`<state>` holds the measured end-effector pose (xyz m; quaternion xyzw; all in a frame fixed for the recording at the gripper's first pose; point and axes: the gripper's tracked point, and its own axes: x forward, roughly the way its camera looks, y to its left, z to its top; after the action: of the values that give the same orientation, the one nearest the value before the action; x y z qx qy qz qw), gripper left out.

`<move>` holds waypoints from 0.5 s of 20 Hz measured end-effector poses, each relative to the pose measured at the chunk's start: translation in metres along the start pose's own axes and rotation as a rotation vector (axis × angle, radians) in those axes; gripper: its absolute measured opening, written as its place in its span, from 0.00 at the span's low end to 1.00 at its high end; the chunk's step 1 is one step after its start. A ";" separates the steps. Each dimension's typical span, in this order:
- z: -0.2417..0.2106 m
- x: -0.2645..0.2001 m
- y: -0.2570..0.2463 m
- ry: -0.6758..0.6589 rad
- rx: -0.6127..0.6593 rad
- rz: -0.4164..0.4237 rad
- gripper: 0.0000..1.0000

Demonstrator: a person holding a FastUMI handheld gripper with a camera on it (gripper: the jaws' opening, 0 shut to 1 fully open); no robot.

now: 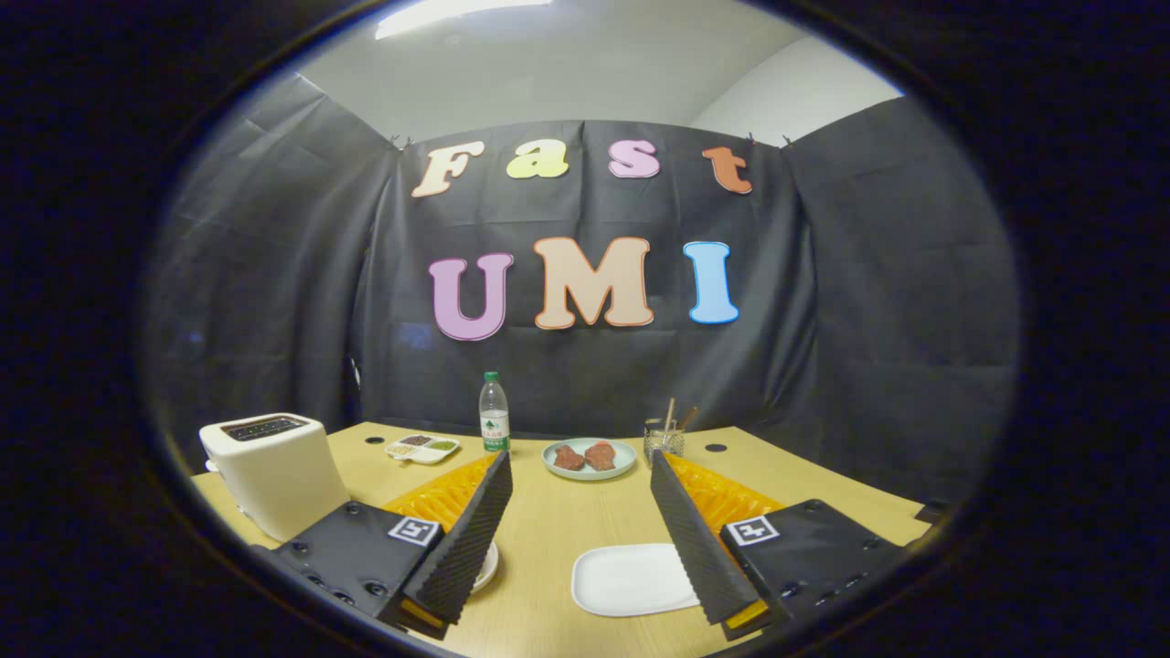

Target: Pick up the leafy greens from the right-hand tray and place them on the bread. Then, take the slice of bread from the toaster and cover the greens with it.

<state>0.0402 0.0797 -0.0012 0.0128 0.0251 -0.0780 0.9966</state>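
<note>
Gripper (580, 512) held level above the wooden table (548, 512), fingers spread wide and empty, the white tray (631, 578) just ahead between them; its greens, not discernible here, are presumably light, limp and tearable, best pinched gently at mid-bunch; toaster (271, 471) stands beyond the left finger.

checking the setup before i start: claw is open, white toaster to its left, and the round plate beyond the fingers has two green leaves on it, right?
Not quite. The gripper view shows the round plate holding two reddish-brown pieces, not green leaves. The rest holds: the claw is open and the white toaster stands to its left.
</note>
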 end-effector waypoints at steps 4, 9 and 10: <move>0.005 -0.014 -0.007 -0.020 0.019 -0.004 0.97; 0.006 -0.026 -0.019 -0.025 0.016 -0.021 0.97; 0.006 -0.029 -0.020 -0.026 0.021 -0.019 0.97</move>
<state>0.0085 0.0643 0.0061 0.0218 0.0113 -0.0881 0.9958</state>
